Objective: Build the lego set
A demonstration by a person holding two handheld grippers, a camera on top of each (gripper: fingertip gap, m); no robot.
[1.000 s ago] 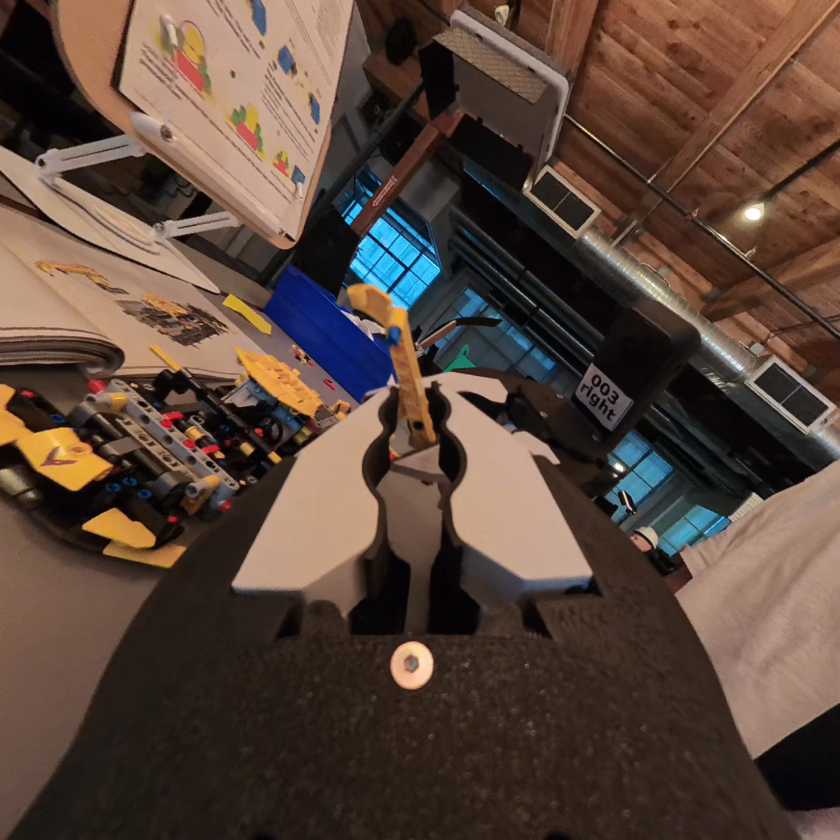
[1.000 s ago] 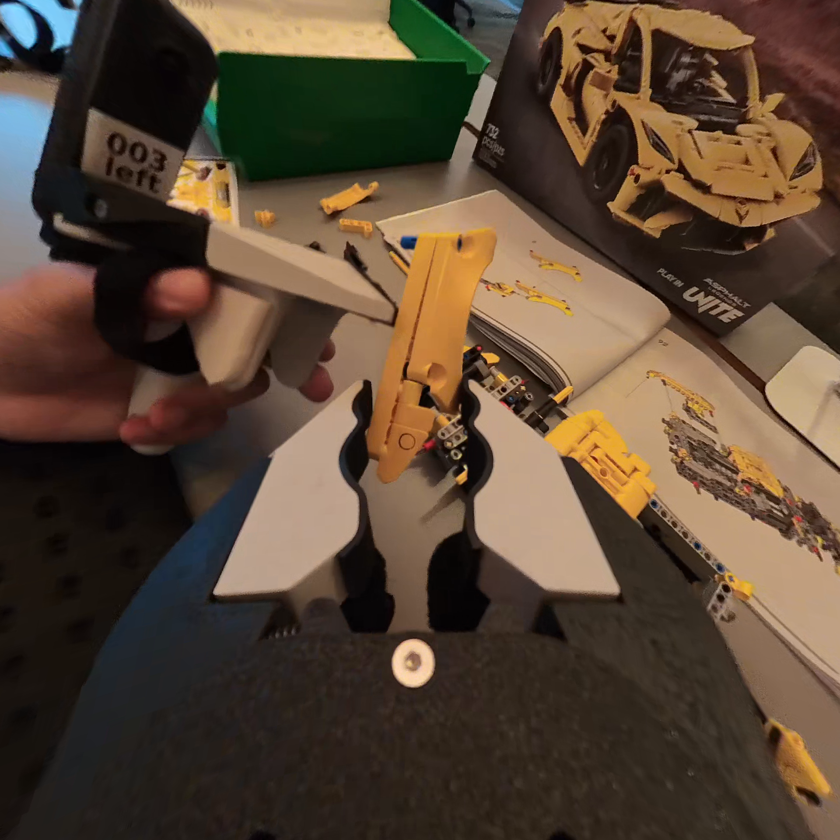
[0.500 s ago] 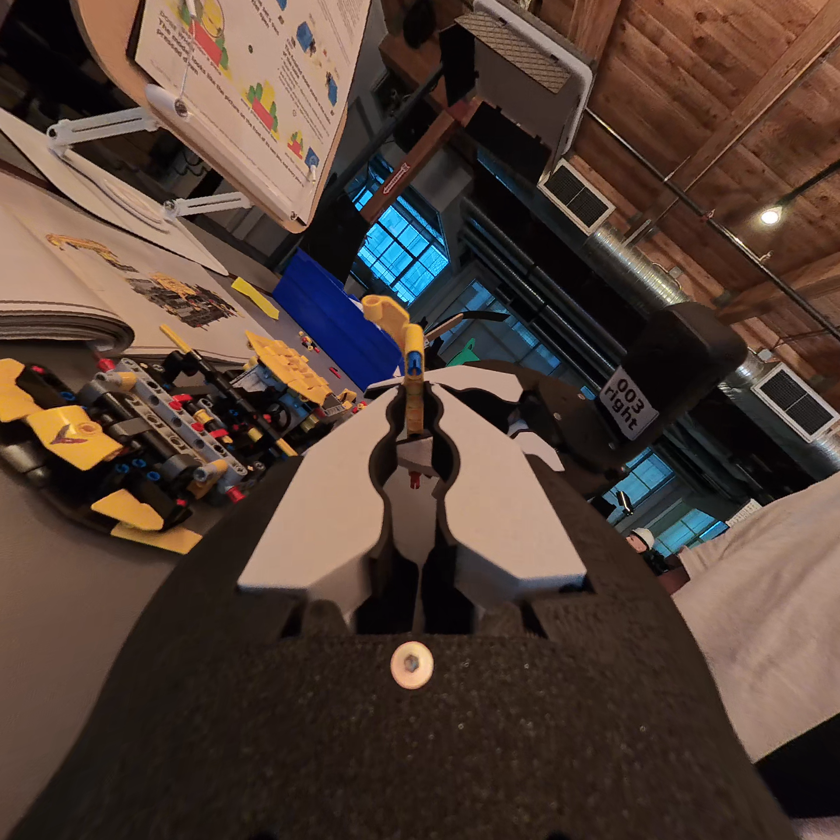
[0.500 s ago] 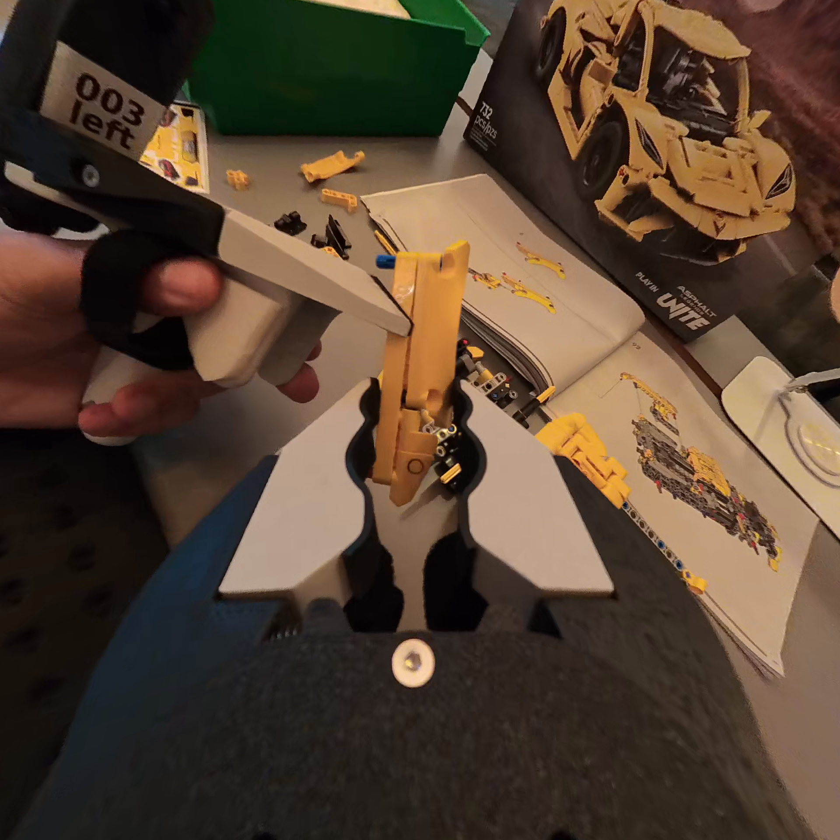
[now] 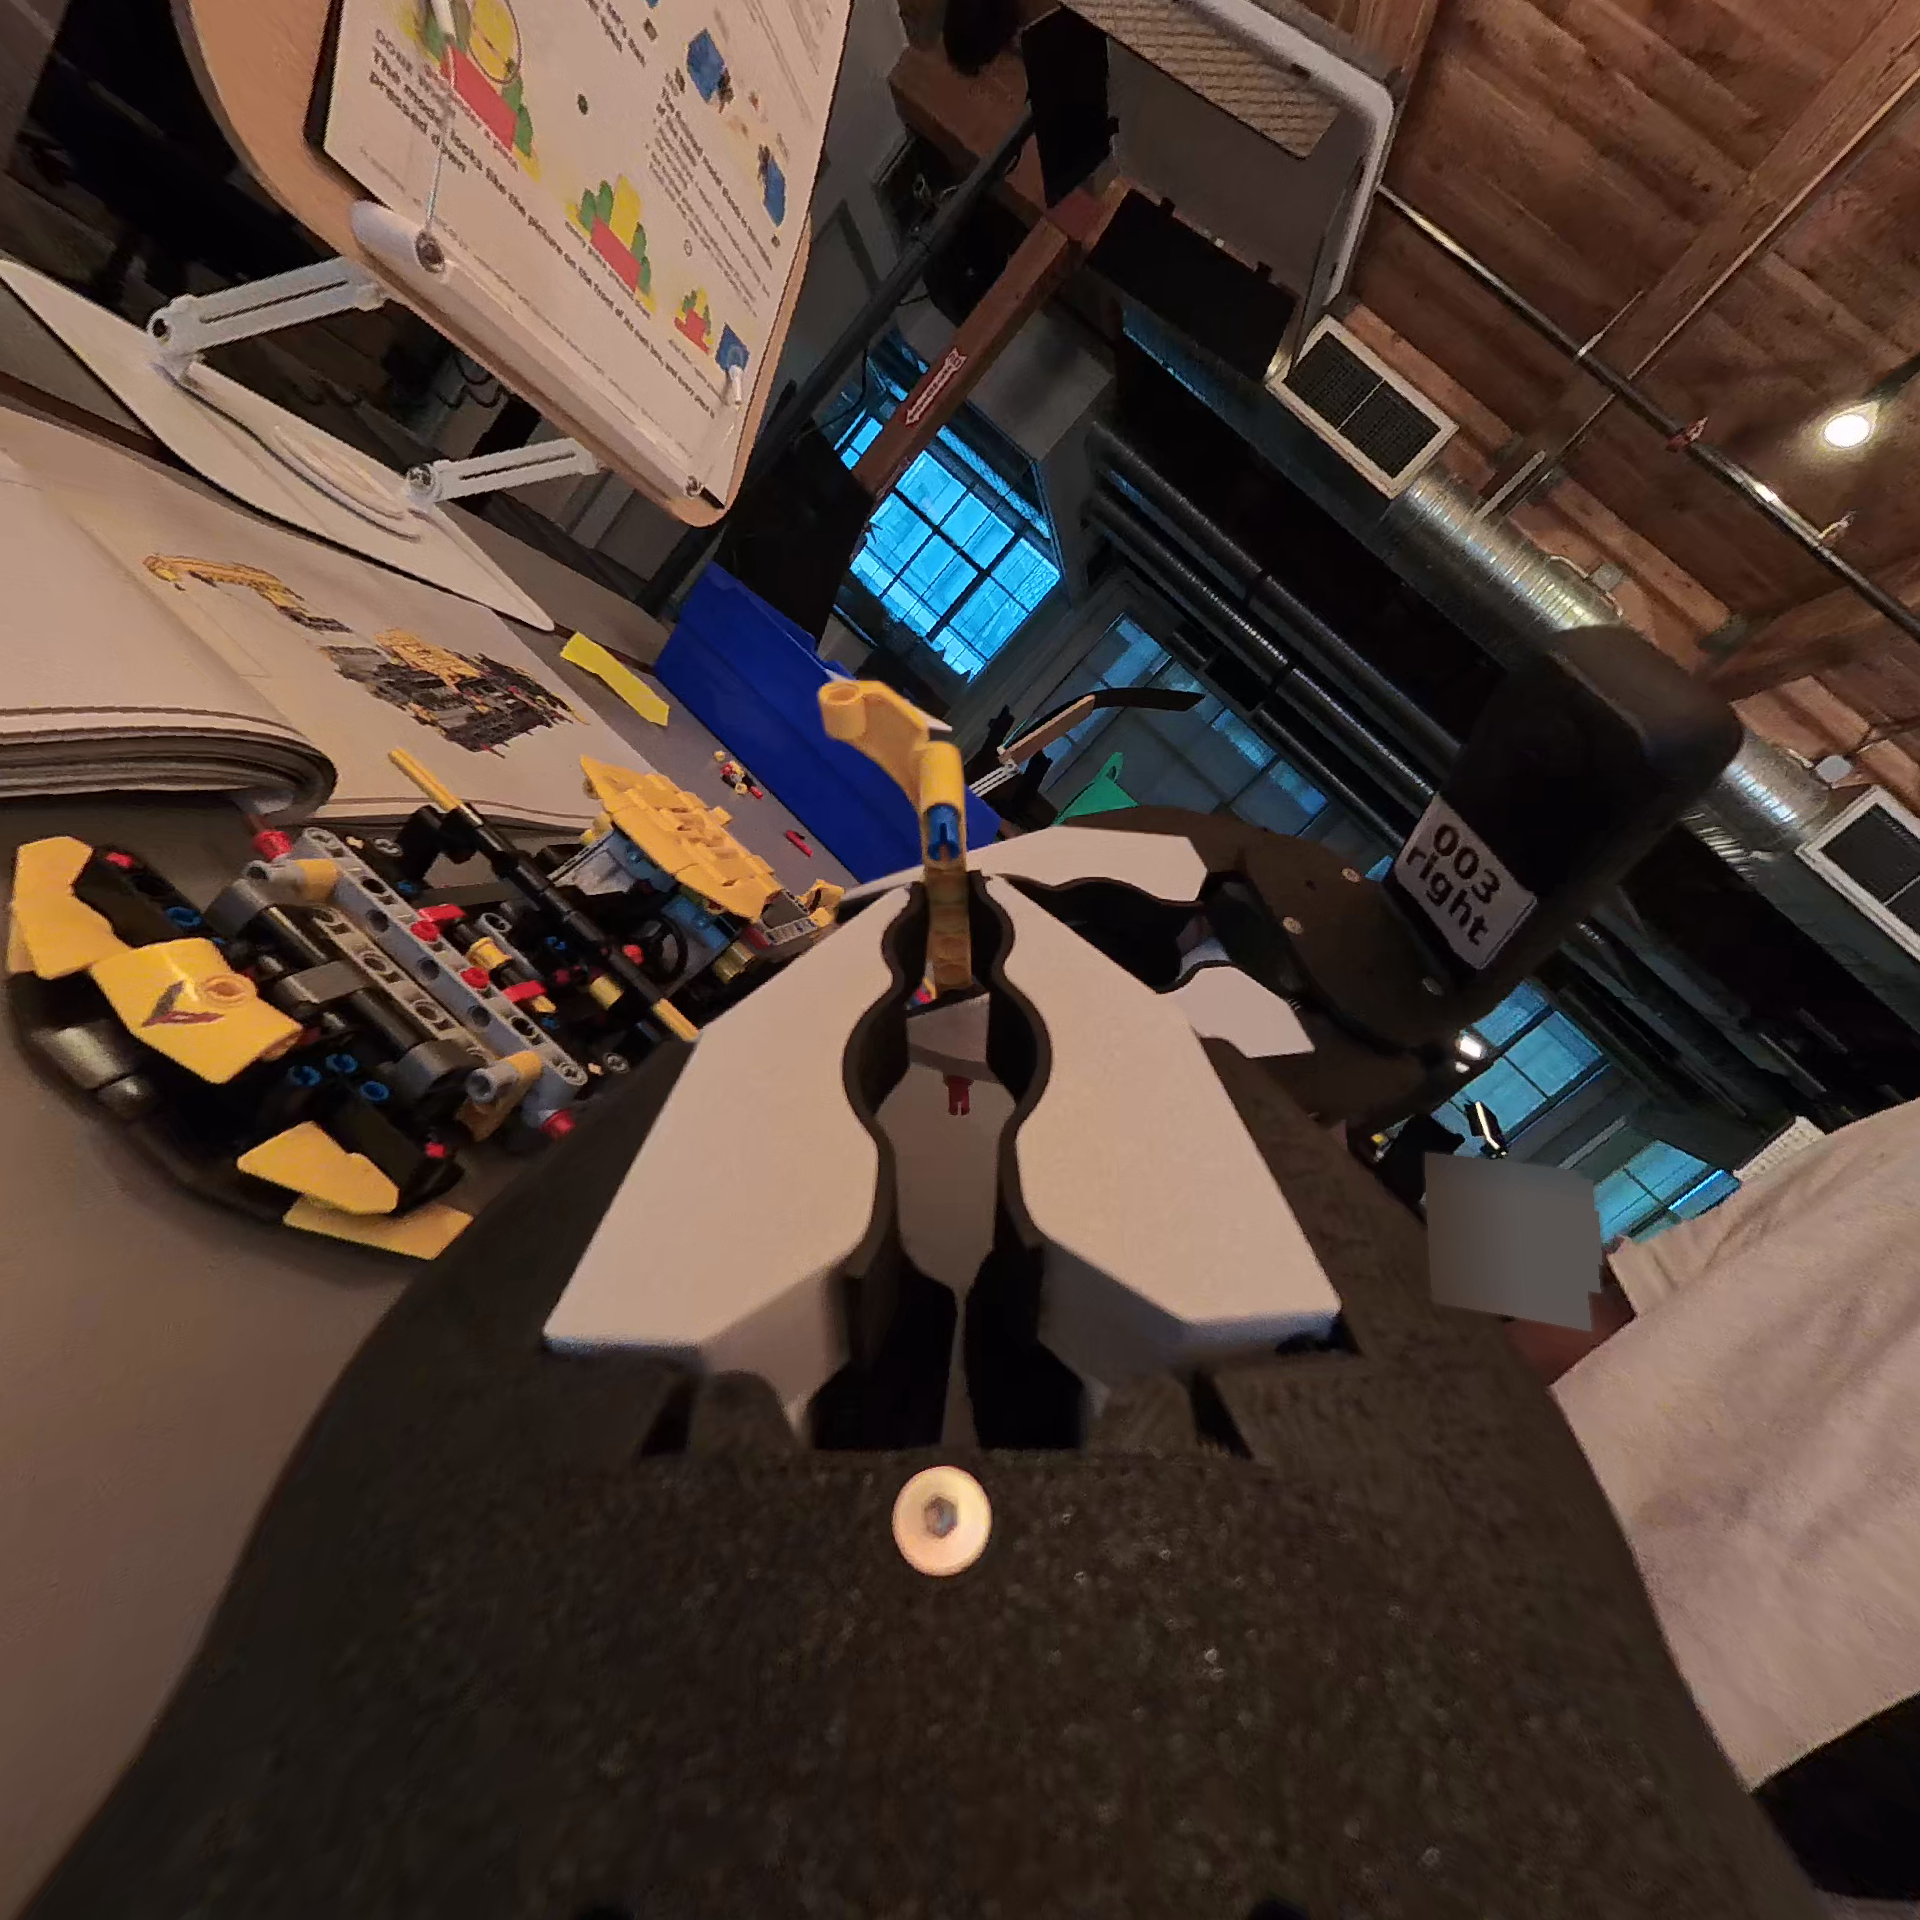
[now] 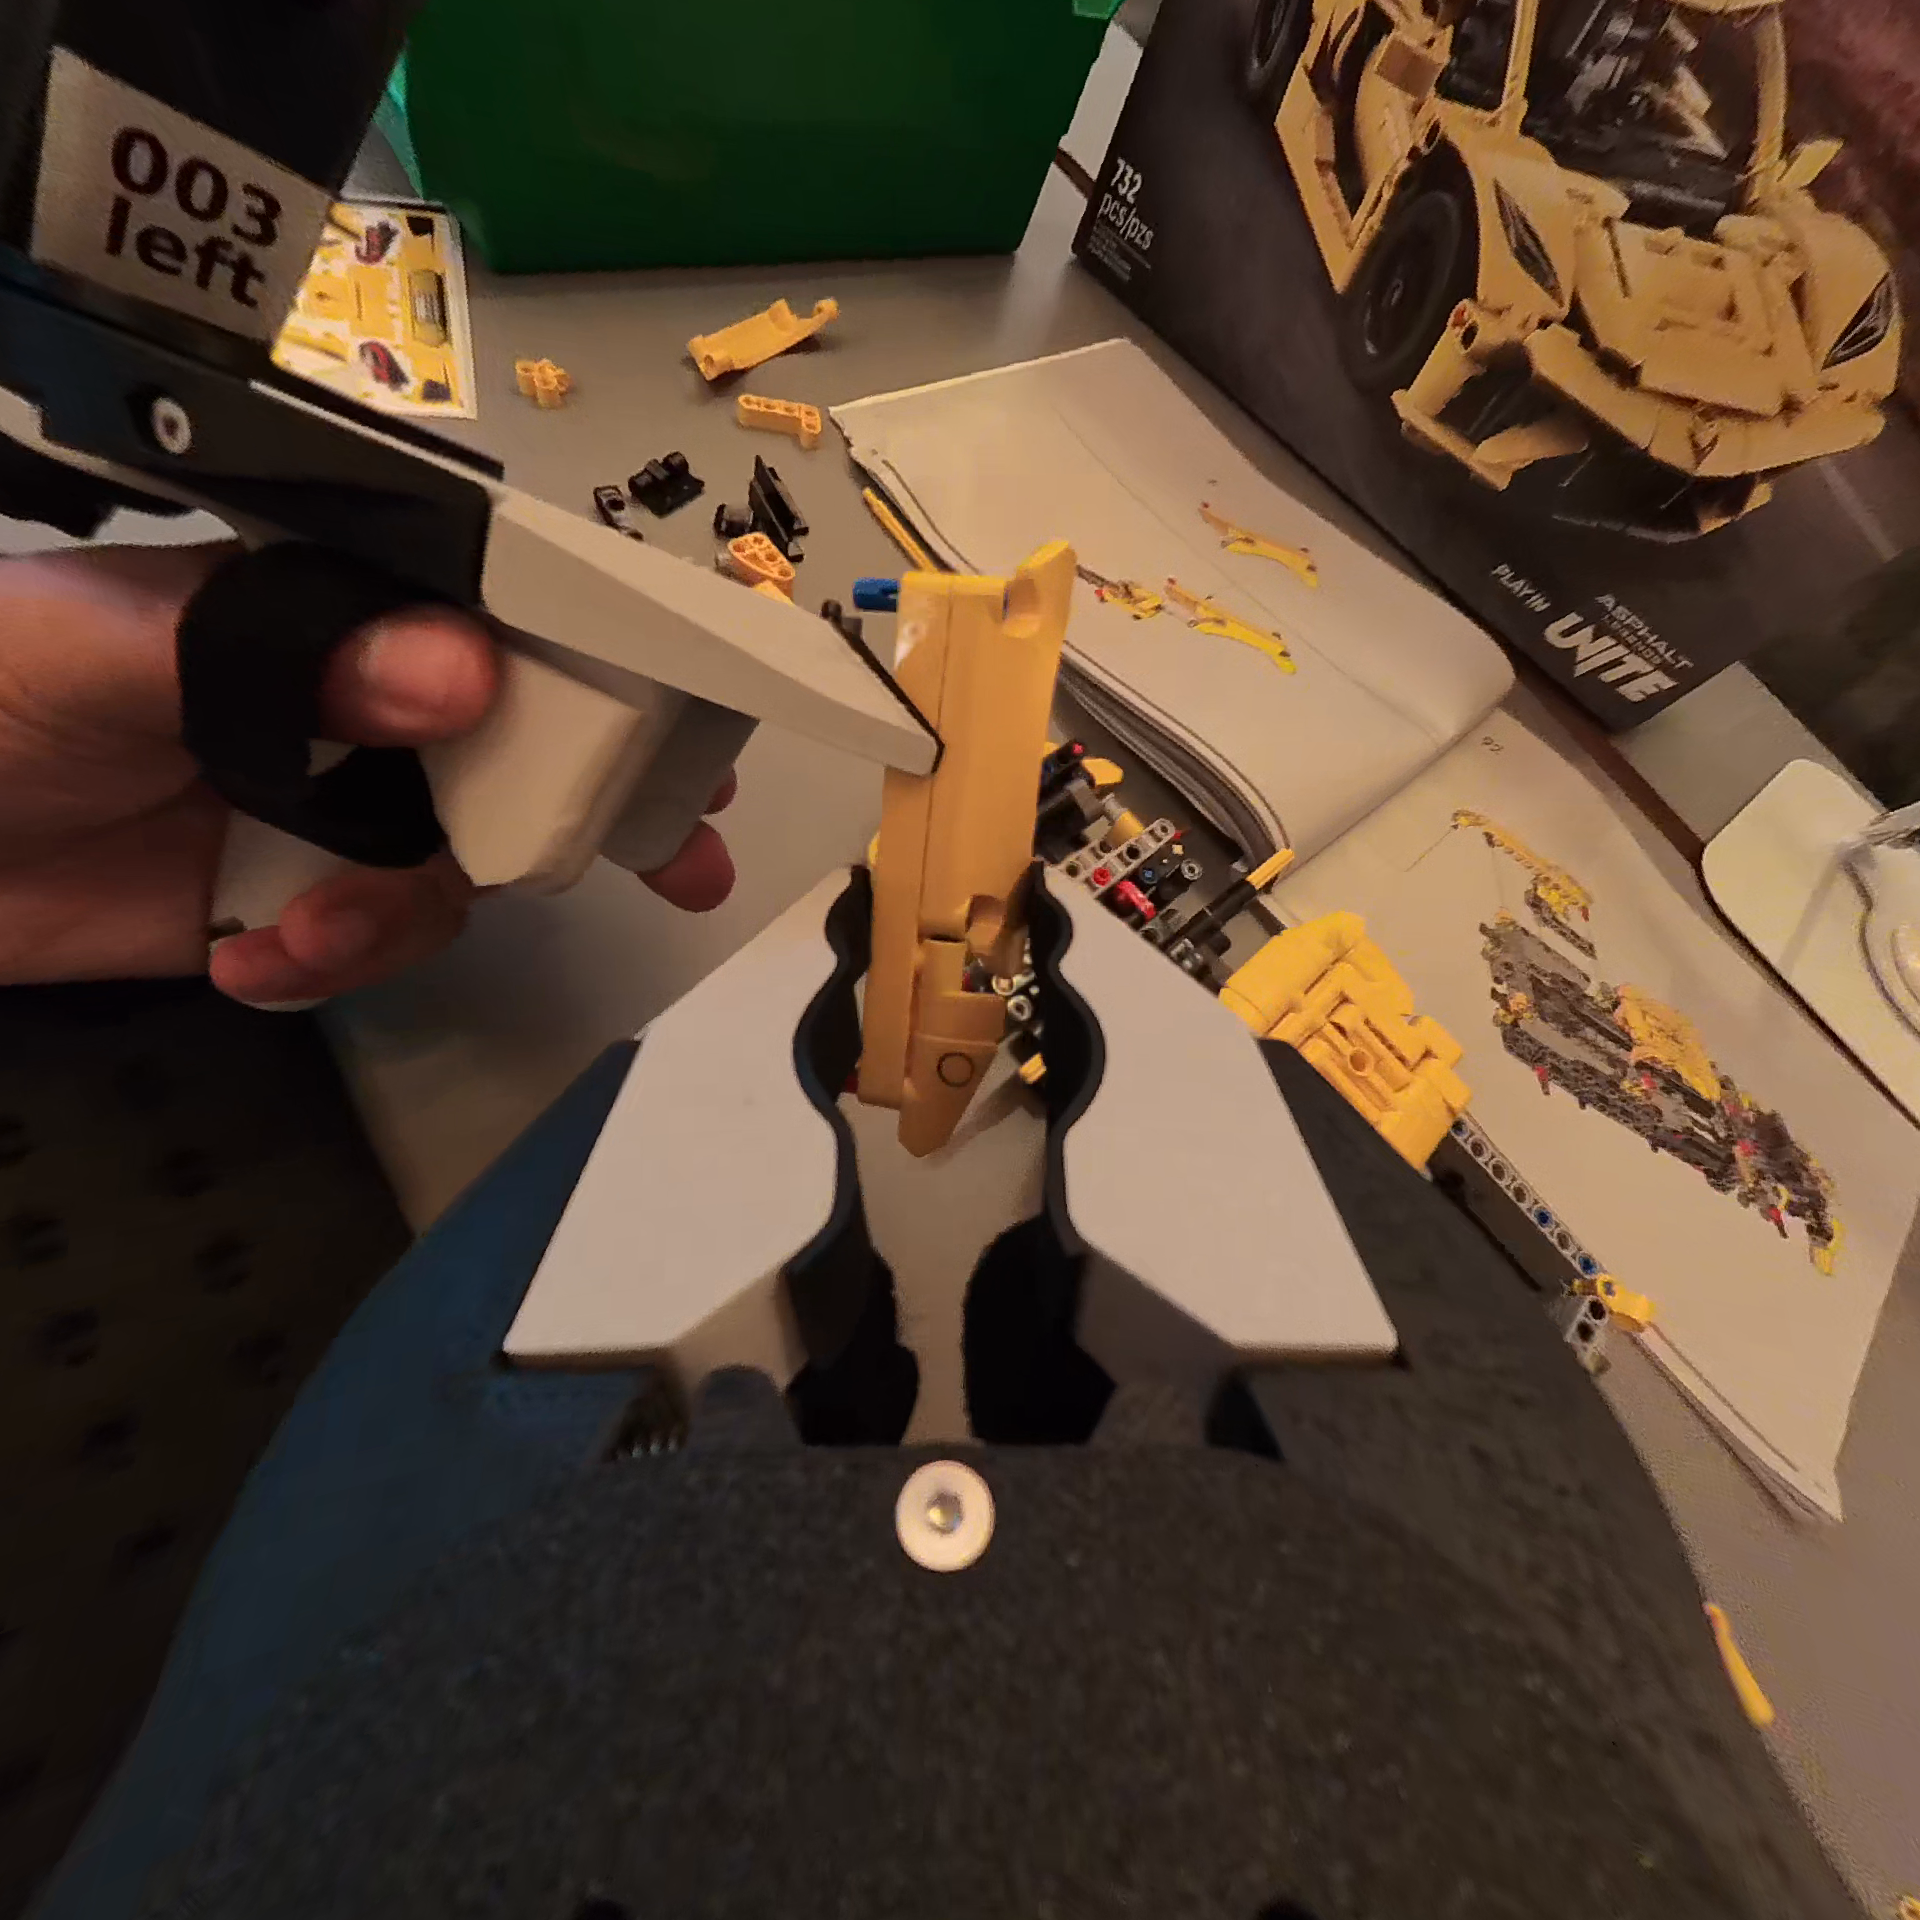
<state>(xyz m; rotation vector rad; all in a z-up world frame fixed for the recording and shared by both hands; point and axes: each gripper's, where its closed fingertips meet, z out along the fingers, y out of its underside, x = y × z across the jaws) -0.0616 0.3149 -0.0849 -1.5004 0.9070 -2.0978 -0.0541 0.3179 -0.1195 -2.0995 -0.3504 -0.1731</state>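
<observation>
A tall yellow panel assembly (image 6: 971,790) is being held upright between the fingers of the right gripper (image 6: 945,997), which are closed narrowly on its lower end; a cluster of small grey and black parts is pinched in with it on the 3 o'clock side. The assembly is being met from 9 o'clock by the left gripper (image 6: 920,743), whose grey fingertips are touching its edge just below a blue pin (image 6: 875,594) at the top. Whether those fingers are actually clamped on the panel cannot be told from the right wrist view (only one side of them is shown).

In the left wrist view the same assembly (image 5: 940,831) is being seen edge-on, sitting in the narrow slot between the fingers of the left gripper (image 5: 948,935), which appear pressed on it. The right gripper's black body (image 5: 1351,935) is lying just behind, toward 3 o'clock.

On the grey table (image 6: 582,935), a partly built chassis (image 5: 343,997) is resting at 9 o'clock of the left view. An open instruction booklet (image 6: 1195,644) is spread at 1 o'clock of the right gripper, with loose yellow and black pieces (image 6: 758,338) at 11 o'clock, a green bin (image 6: 727,135) at 12 o'clock and the set's box (image 6: 1507,312) at 2 o'clock.
</observation>
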